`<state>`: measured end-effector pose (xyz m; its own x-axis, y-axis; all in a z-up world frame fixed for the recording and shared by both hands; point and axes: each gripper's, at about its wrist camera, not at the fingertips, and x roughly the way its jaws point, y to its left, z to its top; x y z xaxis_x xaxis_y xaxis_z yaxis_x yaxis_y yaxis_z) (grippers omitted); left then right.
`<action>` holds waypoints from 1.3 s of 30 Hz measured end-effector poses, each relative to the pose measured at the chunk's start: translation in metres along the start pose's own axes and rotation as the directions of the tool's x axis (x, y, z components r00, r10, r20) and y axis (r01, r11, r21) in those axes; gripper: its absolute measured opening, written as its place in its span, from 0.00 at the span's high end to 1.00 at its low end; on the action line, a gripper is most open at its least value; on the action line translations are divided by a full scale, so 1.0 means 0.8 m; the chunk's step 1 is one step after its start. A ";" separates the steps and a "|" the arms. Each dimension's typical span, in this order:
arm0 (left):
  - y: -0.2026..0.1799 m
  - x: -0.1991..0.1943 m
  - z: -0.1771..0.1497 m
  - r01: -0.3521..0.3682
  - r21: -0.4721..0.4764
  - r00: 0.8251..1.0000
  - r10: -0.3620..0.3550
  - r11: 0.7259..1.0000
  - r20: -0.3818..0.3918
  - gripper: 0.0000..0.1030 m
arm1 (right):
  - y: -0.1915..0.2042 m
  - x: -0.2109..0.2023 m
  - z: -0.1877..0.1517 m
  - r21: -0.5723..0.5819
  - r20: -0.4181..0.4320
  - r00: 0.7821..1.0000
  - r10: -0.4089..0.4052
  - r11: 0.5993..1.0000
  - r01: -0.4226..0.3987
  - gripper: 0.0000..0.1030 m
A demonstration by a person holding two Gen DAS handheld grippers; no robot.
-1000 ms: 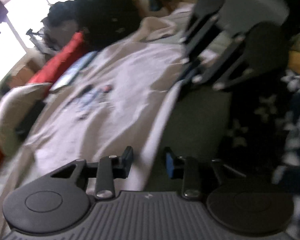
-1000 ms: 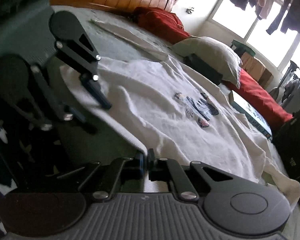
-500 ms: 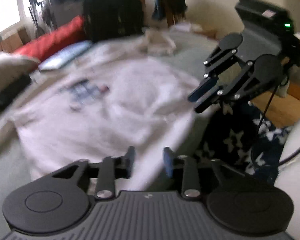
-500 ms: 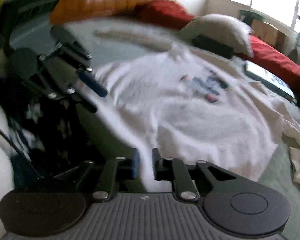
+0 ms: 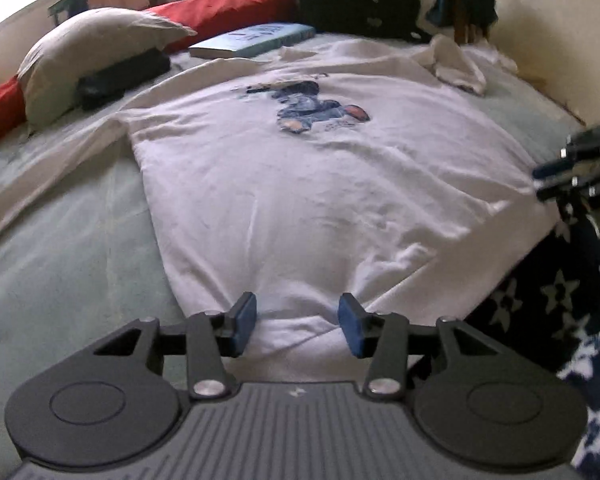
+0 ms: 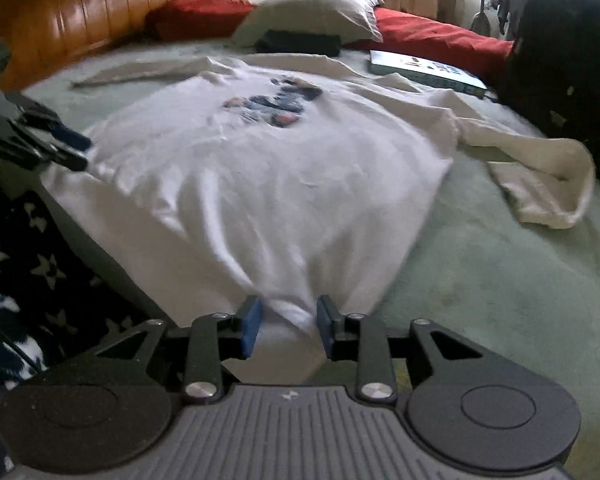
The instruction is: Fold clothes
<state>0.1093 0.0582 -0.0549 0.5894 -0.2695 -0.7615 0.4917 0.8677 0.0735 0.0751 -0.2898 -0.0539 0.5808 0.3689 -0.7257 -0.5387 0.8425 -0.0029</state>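
Observation:
A white long-sleeved shirt (image 5: 300, 184) with a blue print (image 5: 316, 108) lies flat, front up, on the green bed cover (image 5: 68, 280). My left gripper (image 5: 297, 322) is open over one near corner of the hem, with cloth lying between its blue pads (image 5: 244, 320) but not pinched. At the other near corner my right gripper (image 6: 288, 326) has its jaws opening around a small bunched ridge of the shirt (image 6: 260, 184). One sleeve (image 6: 548, 184) lies crumpled at the right. Each gripper shows in the other's view: right gripper (image 5: 572, 176), left gripper (image 6: 48, 140).
A pale pillow (image 5: 88, 44), a red bolster (image 5: 228, 12), a dark flat case (image 5: 124, 74) and a book (image 5: 256, 38) lie beyond the shirt. A black bag (image 6: 564, 60) stands at the far side. A wooden headboard (image 6: 92, 12) is at the left. Dark star-patterned fabric (image 5: 552, 308) borders the near edge.
Both views have rolled level and swung so the shirt lies straight ahead. The two grippers have moved apart along the hem. The right jaws went from shut to parted; the left widened.

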 end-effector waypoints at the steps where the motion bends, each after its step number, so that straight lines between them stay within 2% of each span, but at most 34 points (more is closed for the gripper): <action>1: 0.000 -0.005 0.009 -0.012 0.031 1.000 0.011 0.999 0.020 0.54 | -0.003 -0.002 0.011 0.009 0.027 1.000 0.011 1.000 -0.012 0.63; 2: -0.001 -0.006 0.020 -0.019 0.055 0.999 0.016 0.998 0.047 0.53 | -0.006 -0.003 0.023 0.016 0.060 0.998 0.024 1.000 -0.025 0.60; 4: 0.005 0.004 0.046 -0.023 0.052 0.996 0.018 0.998 0.091 0.52 | -0.010 0.003 0.049 0.018 0.111 0.994 0.024 1.000 -0.026 0.47; 5: 0.008 0.011 0.060 -0.024 0.046 0.994 0.019 0.999 0.111 0.51 | -0.010 0.013 0.064 0.009 0.126 0.992 0.006 1.000 -0.007 0.45; 7: 0.017 0.035 0.084 -0.017 0.011 0.992 0.015 1.000 0.129 0.51 | -0.015 0.046 0.089 0.015 0.122 0.992 0.023 1.000 -0.025 0.44; 9: 0.028 0.064 0.095 -0.006 -0.027 0.993 0.009 1.000 0.115 0.51 | -0.024 0.079 0.102 0.035 0.098 0.995 0.033 0.999 -0.037 0.42; 12: 0.051 0.099 0.086 -0.033 -0.083 0.999 0.036 0.996 0.036 0.49 | -0.046 0.108 0.099 0.041 0.070 0.998 -0.006 0.999 0.003 0.41; 15: 0.083 0.086 0.056 -0.011 -0.171 0.999 0.018 0.985 0.036 0.48 | -0.080 0.093 0.079 0.086 0.080 0.996 -0.048 0.995 0.042 0.41; 19: 0.090 0.061 0.046 -0.020 -0.144 0.999 0.024 0.989 0.027 0.50 | -0.102 0.072 0.077 0.145 0.064 0.997 -0.041 0.989 0.031 0.40; 21: 0.086 0.058 0.066 -0.038 -0.090 0.998 0.043 0.995 0.050 0.48 | -0.100 0.068 0.099 0.149 0.084 0.996 -0.031 0.989 0.018 0.36; 24: 0.086 0.079 0.109 -0.016 -0.065 0.996 0.021 0.998 0.084 0.46 | -0.096 0.076 0.141 0.125 0.148 0.989 -0.021 0.992 0.002 0.27; 26: 0.086 0.105 0.138 0.007 -0.073 0.996 -0.001 0.997 0.084 0.46 | -0.098 0.103 0.173 0.130 0.149 0.989 -0.018 0.992 -0.001 0.26; 29: 0.095 0.147 0.164 0.034 -0.112 0.998 -0.027 0.993 0.065 0.46 | -0.120 0.156 0.202 0.193 0.089 0.996 -0.017 0.981 0.000 0.25; 30: 0.102 0.160 0.166 0.026 -0.131 0.998 -0.020 0.991 0.052 0.46 | -0.127 0.175 0.211 0.215 0.068 0.998 -0.016 0.977 0.001 0.25; 33: 0.131 0.191 0.164 -0.008 -0.199 1.000 0.013 0.980 0.025 0.43 | -0.155 0.208 0.214 0.243 0.010 0.994 -0.112 0.964 0.106 0.26; 35: 0.149 0.198 0.159 -0.051 -0.251 0.997 0.063 0.967 0.038 0.43 | -0.171 0.214 0.215 0.263 0.022 0.994 -0.112 0.959 0.102 0.27; 37: 0.162 0.206 0.162 -0.145 -0.264 0.987 0.159 0.954 0.032 0.43 | -0.178 0.219 0.218 0.258 0.032 0.991 -0.132 0.959 0.119 0.28; 39: 0.169 0.213 0.165 -0.150 -0.279 0.986 0.163 0.948 0.022 0.41 | -0.173 0.227 0.224 0.214 0.033 0.981 -0.192 0.960 0.181 0.24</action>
<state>0.3607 0.0745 -0.0895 0.6752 -0.1338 -0.7254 0.1990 0.9800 0.0045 0.3645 -0.2690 -0.0622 0.6933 0.2131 -0.6884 -0.2815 0.9595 0.0135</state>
